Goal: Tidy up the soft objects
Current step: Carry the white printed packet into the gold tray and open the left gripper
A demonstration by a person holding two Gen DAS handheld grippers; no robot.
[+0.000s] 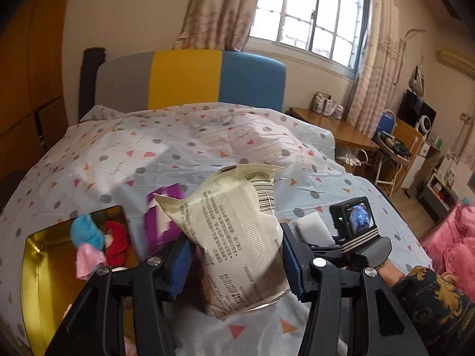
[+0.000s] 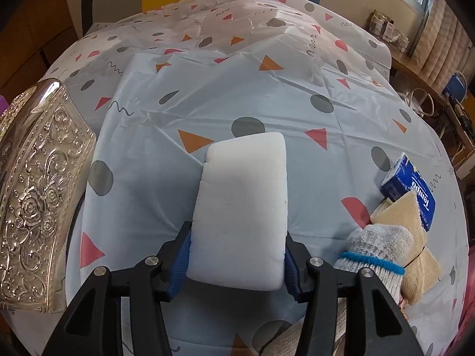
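Two grippers are at work above a bed covered with a pale plastic sheet [image 2: 225, 95] printed with grey dots and orange and pink triangles.

In the left wrist view, the left gripper [image 1: 234, 264] pinches a cream-coloured sealed packet [image 1: 237, 234] between its blue pads. The packet has small printed text and a barcode, and it stands upright and slightly tilted, lifted above the sheet. To the left of it lies an open gold tin [image 1: 38, 270], and inside the tin are a light blue soft item [image 1: 86, 233], a red one [image 1: 115, 244] and a pink cloth [image 1: 86, 259]. A purple and white box [image 1: 163, 219] lies just behind the packet, between it and the tin. At the right side of this view, the right gripper [image 1: 314, 228] shows with its camera, and beside it a person's patterned sleeve [image 1: 430, 290].

In the right wrist view, the right gripper [image 2: 237, 262] has a white sponge block [image 2: 243, 207] between its blue pads, and both pads touch the sides of the block. I cannot tell if the far end of the block rests on the sheet. At the left lies an embossed silver tin lid [image 2: 35, 195]. At the right, well apart from the sponge, lie a blue Tempo tissue pack [image 2: 409, 184], a beige woven cloth [image 2: 415, 237] and a grey knitted sock with a blue band [image 2: 377, 252].
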